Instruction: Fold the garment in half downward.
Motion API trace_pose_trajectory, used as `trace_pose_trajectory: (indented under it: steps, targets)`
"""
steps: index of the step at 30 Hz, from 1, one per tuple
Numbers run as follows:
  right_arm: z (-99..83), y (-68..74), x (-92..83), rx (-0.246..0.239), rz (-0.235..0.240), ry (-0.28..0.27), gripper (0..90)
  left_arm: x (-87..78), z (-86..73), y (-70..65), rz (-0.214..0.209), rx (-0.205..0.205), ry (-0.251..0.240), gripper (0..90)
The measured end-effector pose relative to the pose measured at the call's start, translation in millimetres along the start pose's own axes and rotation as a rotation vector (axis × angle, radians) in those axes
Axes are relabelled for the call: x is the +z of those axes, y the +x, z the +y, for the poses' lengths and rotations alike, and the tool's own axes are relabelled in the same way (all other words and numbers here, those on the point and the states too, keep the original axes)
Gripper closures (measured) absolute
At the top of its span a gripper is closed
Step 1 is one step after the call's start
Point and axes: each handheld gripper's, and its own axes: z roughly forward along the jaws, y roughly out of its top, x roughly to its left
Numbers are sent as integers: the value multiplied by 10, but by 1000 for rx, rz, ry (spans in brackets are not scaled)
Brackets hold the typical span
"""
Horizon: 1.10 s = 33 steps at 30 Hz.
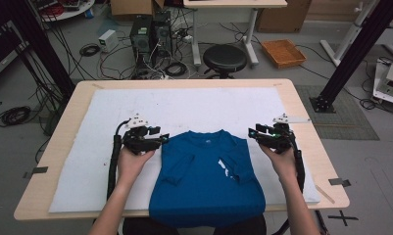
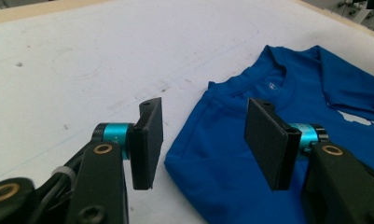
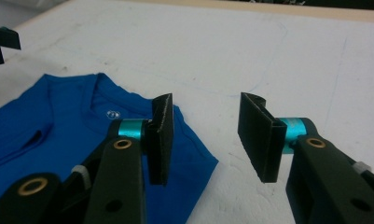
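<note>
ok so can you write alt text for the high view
A blue t-shirt lies on a white mat on a wooden table, sleeves folded inward and hem hanging over the near edge. A person's hands hold the left gripper and right gripper at the shirt's shoulders, jaws open.

No legible text found. Blue T-shirt (image 2: 231,154) bears a small white neck mark and white chest print, both unreadable.
</note>
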Motion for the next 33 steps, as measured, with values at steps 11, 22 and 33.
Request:
trace_pose_trajectory:
  steps: [11, 22, 33]
  targets:
    - [-30, 22, 393, -38, -16, 125, 653, 385, 25, 9, -5, -18, 115, 549]
    - [-87, 134, 737, -128, -51, 257, 766, 561, -21, 57, 30, -37, 226, 604]
    - [-90, 118, 723, -146, -77, 257, 887, 540, -7, 53, 66, -20, 232, 694]
